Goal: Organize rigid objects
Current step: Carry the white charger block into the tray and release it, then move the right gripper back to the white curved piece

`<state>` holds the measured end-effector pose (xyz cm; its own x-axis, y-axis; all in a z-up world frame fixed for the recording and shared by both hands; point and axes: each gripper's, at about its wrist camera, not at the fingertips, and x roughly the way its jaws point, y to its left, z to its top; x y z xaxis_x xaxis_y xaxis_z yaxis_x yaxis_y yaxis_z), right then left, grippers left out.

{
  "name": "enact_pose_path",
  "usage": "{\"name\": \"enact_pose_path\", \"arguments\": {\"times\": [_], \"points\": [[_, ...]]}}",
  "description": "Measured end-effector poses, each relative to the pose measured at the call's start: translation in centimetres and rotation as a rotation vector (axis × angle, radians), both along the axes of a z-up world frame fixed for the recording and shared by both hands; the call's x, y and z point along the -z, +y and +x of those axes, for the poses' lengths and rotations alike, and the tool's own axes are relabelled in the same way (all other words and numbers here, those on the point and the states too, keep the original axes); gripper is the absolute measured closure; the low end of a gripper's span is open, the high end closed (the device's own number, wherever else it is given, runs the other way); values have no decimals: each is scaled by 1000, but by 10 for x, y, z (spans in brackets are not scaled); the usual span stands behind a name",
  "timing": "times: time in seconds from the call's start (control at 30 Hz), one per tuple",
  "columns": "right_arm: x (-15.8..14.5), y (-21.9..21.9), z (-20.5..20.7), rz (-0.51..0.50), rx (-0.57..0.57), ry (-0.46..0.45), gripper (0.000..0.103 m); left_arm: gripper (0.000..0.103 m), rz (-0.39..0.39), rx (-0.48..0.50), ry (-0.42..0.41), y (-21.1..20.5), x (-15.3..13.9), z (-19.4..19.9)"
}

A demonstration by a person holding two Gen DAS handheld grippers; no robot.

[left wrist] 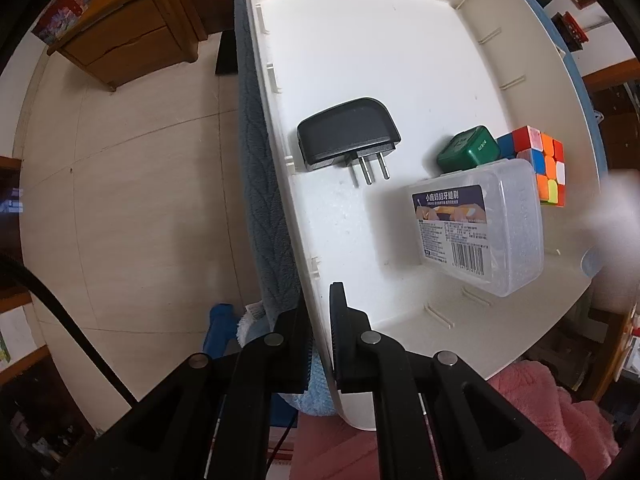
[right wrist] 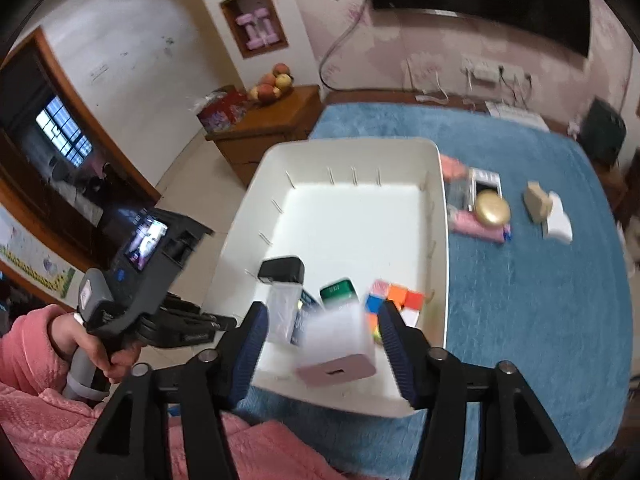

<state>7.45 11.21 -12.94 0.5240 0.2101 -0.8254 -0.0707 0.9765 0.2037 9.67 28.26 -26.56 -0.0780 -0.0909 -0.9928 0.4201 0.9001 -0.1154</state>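
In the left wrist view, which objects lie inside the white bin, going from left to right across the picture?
Inside the white bin: black plug adapter → green box → clear plastic case with a label → colour cube. The case overlaps the green box and the cube slightly, but its middle lies between theirs.

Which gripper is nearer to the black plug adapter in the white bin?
Left. The left gripper is shut on the white bin's wall beside the black plug adapter; the right gripper hangs above the bin's near end.
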Motion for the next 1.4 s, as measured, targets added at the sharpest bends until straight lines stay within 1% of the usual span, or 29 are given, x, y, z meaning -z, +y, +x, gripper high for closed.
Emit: {"name": "enact_pose_path", "arguments": {"times": [0.03, 0.07, 0.3, 0.43, 0.53, 0.77, 1.1, 1.23, 1.4], "points": [[-2, 2, 1, -18, -3, -8, 30, 95, 4, 7, -3, -1, 0, -1], [-4, 4, 2, -30, -7, -13, 30, 95, 12, 14, -5, -2, 0, -1], [-4, 6, 5, -99, -42, -3, 29, 96, 30, 17, -5, -6, 3, -2], [-5, 1, 6, -118, -58, -5, 24, 96, 49, 19, -11, -9, 3, -3], [-6, -5, 7, -127, -75, -11, 24, 96, 61, 8, -11, -10, 1, -3], [-7, -29, 16, -122, -109, -11, 24, 96, 84, 1, -22, -13, -1, -7], [-3, -78, 44, -122, -148, -8, 22, 96, 129, -9, -38, -24, -6, -11], [5, -99, 59, -129, -160, 3, 22, 96, 141, -12, -39, -26, -7, -11], [22, -125, 79, -120, -152, 41, 22, 96, 163, -12, -40, -35, -8, -14]]}}
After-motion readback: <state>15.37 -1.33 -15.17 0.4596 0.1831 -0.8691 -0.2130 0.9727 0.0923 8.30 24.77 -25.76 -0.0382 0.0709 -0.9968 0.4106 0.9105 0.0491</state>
